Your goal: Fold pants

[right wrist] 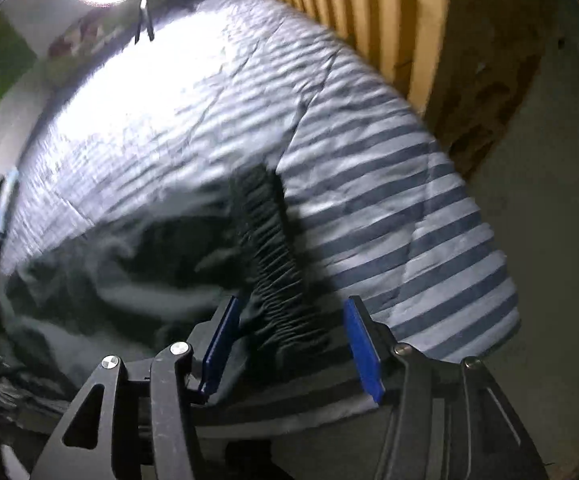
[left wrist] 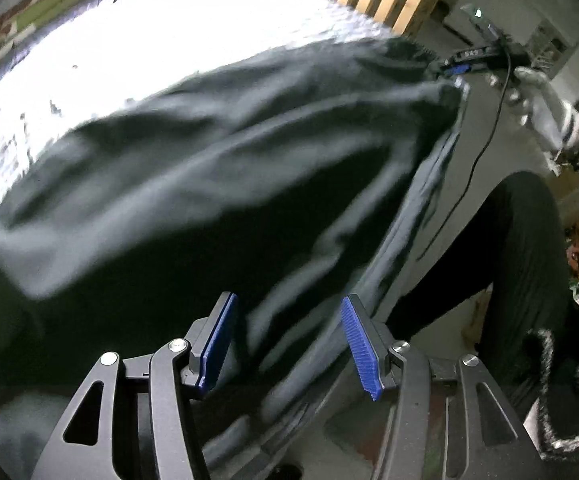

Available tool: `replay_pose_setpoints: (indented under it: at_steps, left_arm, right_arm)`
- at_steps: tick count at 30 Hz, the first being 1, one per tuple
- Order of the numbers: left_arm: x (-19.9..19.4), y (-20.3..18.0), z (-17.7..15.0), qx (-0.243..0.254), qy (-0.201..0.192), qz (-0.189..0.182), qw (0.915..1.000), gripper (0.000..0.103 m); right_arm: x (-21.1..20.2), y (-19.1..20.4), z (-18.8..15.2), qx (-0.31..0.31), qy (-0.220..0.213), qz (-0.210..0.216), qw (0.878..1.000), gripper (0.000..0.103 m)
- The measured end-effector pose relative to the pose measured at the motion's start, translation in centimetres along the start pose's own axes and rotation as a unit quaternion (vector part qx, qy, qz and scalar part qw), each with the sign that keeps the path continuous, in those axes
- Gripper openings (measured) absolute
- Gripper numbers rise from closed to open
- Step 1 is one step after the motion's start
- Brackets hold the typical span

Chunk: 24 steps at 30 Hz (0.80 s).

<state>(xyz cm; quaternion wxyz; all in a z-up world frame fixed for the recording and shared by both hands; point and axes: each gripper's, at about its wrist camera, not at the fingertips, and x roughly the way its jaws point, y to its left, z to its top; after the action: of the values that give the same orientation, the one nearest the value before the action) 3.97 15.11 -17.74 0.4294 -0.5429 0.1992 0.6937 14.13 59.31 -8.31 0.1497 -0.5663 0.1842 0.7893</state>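
While blurred, dark pants (left wrist: 193,184) lie rumpled on striped bedding (right wrist: 389,200) | elastic waistband (right wrist: 277,264) gathered | both hand-held grippers' jaws apart

— How much room do I have around the pants (left wrist: 193,168)?

— Beyond them the striped bedcover (right wrist: 389,184) lies bare and open. My left gripper (left wrist: 289,344) has its jaws spread, dark cloth filling the gap.

— And what blocks me?

— The slatted wooden frame (right wrist: 369,4) walls off the far side of the pants. My right gripper (right wrist: 293,348) gapes around their gathered waistband (right wrist: 277,256).
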Motion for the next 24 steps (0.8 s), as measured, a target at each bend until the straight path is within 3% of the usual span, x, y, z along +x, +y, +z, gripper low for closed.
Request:
replay_pose_setpoints:
  at_steps: [3,5,7,10,13,14,15,16,19,21,24]
  left_arm:
    - [-0.7,0.7,-1.8,-0.023,0.002,-0.010,0.9997,0.057]
    - [-3.4,2.1,-3.4,-0.057,-0.029,-0.004,0.9980,0.057]
    - [-6.5,4.0,-5.3,-0.097,-0.067,0.016,0.9930,0.057]
    - [-12.7,9.0,-9.6,-0.198,-0.147,0.069,0.9666,0.057]
    - [-18.2,14.7,-15.9,-0.312,-0.205,0.145,0.9163,0.058]
    - [-19.8,16.9,-18.6,-0.352,-0.211,0.182,0.8934,0.058]
    - [-20.6,18.5,-20.5,-0.383,-0.210,0.200,0.8772,0.059]
    - [-21.0,19.7,-21.8,-0.400,-0.208,0.204,0.8691,0.059]
    - [-21.8,23.6,-26.0,-0.461,-0.199,0.218,0.8366,0.066]
    - [-21.7,25.1,-28.1,-0.494,-0.198,0.220,0.8179,0.068]
    - [-21.2,26.7,-29.5,-0.520,-0.195,0.208,0.8051,0.076]
  right_arm:
    - [-0.6,1.7,0.3,-0.020,-0.031,-0.067,0.997,0.050]
    - [-2.5,2.7,0.6,-0.026,-0.071,-0.106,0.991,0.050]
    - [-5.0,4.4,0.5,-0.039,-0.112,-0.113,0.987,0.050]
    - [-8.2,8.9,0.0,-0.091,-0.155,-0.072,0.981,0.050]
    - [-9.3,15.6,-1.7,-0.157,-0.171,0.014,0.973,0.050]
    - [-9.1,18.9,-2.7,-0.191,-0.165,0.051,0.966,0.050]
    - [-8.9,21.2,-3.8,-0.217,-0.154,0.073,0.961,0.050]
    - [-8.3,23.8,-4.8,-0.247,-0.139,0.096,0.954,0.050]
    - [-5.9,32.3,-9.5,-0.361,-0.078,0.153,0.917,0.050]
    - [-4.1,38.2,-13.6,-0.449,-0.061,0.158,0.877,0.050]
    - [-1.8,43.1,-17.3,-0.517,-0.047,0.152,0.841,0.050]
